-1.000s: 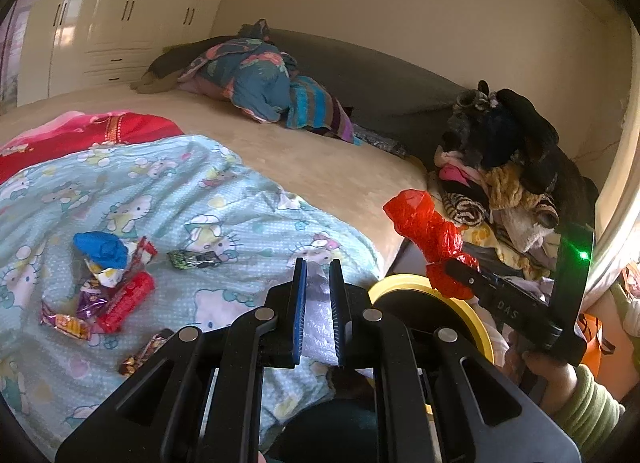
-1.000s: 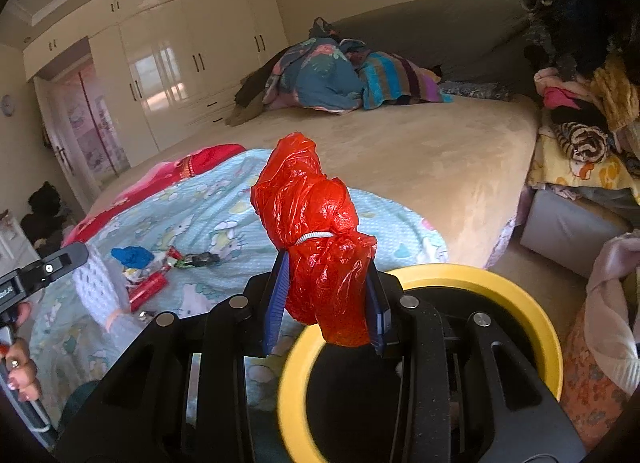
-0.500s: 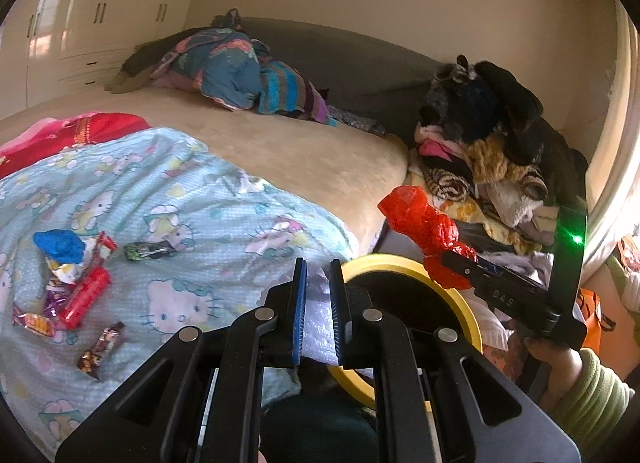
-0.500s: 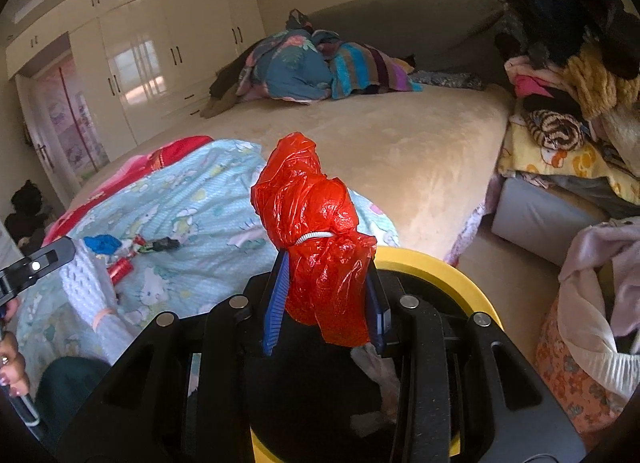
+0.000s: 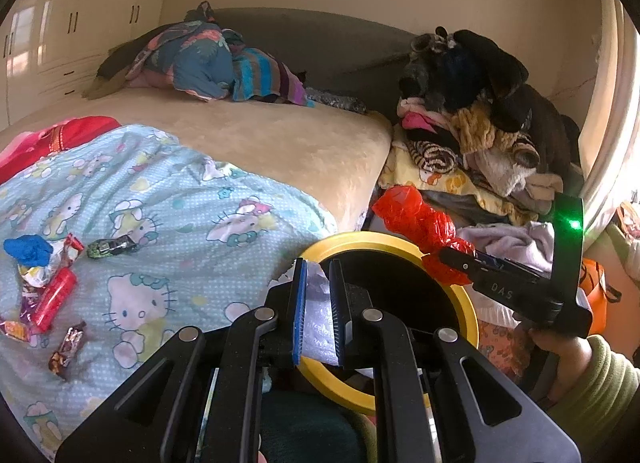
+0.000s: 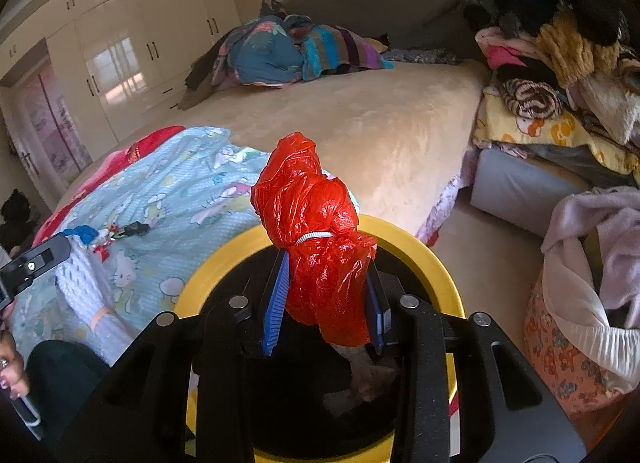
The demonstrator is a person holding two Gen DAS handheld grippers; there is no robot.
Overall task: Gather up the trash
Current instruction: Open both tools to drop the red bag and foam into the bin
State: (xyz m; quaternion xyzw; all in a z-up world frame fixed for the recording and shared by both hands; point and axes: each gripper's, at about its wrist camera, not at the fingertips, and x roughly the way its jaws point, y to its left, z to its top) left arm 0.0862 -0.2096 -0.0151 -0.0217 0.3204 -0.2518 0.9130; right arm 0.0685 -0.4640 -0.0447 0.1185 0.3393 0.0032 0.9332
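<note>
Over yellow-rimmed bin (image 6: 416,251), right hand-held gripper (image 6: 328,299) clamps red plastic bag (image 6: 316,223). Beside it, left hand-held gripper (image 5: 318,303) pinches white mesh wrapper (image 5: 318,327) above bin rim. Candy wrappers (image 5: 44,283) lie on bed (image 5: 280,143) near blanket's left edge.

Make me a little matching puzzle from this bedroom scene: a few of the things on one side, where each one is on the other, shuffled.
Things:
1. red plastic bag
2. white foam wrap
3. blue wrapper
4. yellow-rimmed bin

Places:
A. lying on the cartoon-cat blanket
B. clamped in the right gripper
C. on the floor beside the bed, under both grippers
D. pinched in the left gripper

Pairs: 1-B, 2-D, 3-A, 4-C
</note>
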